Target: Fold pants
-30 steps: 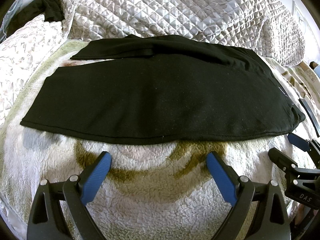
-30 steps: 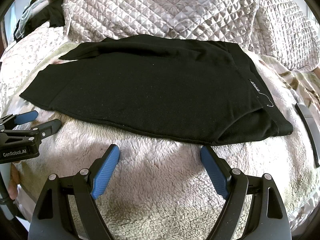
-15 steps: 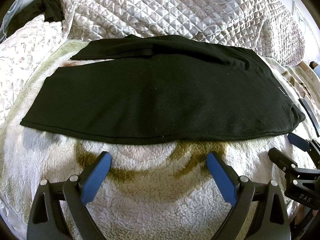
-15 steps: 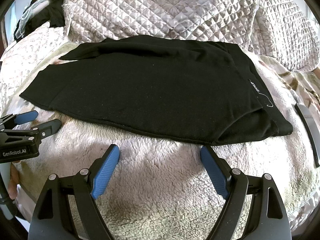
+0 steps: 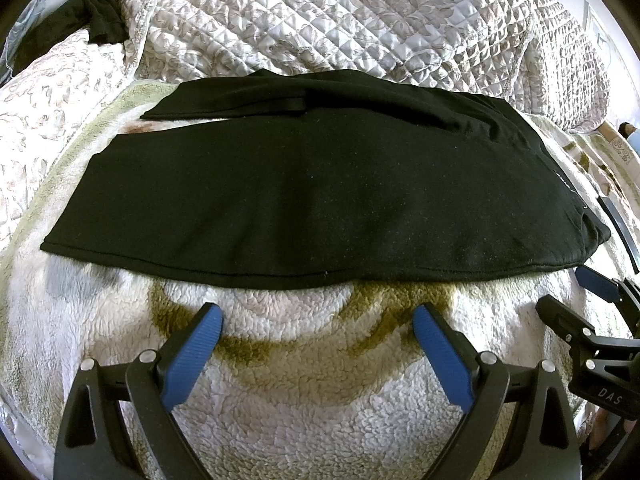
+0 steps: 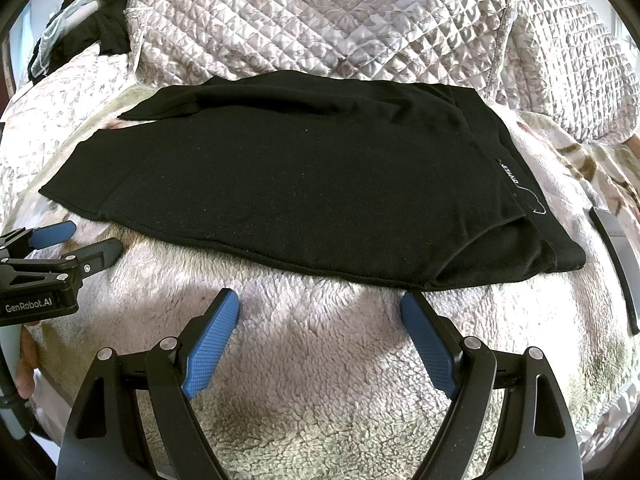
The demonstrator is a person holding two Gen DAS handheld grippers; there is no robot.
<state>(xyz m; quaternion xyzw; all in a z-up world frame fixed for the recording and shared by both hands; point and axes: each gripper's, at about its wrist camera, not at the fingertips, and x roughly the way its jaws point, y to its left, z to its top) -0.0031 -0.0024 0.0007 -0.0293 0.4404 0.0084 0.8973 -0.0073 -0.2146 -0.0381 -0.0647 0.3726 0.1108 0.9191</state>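
Black pants [image 5: 320,196] lie flat on a fleecy blanket, legs stacked and pointing left, waistband with a white label [image 6: 510,174] at the right. They also show in the right wrist view [image 6: 300,184]. My left gripper [image 5: 318,320] is open and empty, just short of the pants' near edge. My right gripper [image 6: 320,308] is open and empty, just short of the near edge toward the waist. Each gripper shows at the edge of the other's view: the right one [image 5: 580,292], the left one [image 6: 76,240].
The fleecy blanket [image 5: 320,400] covers a bed. A quilted bedspread [image 5: 340,20] rises behind the pants. A dark garment [image 5: 100,20] lies at the far left. A dark flat strip [image 6: 616,256] lies right of the waistband.
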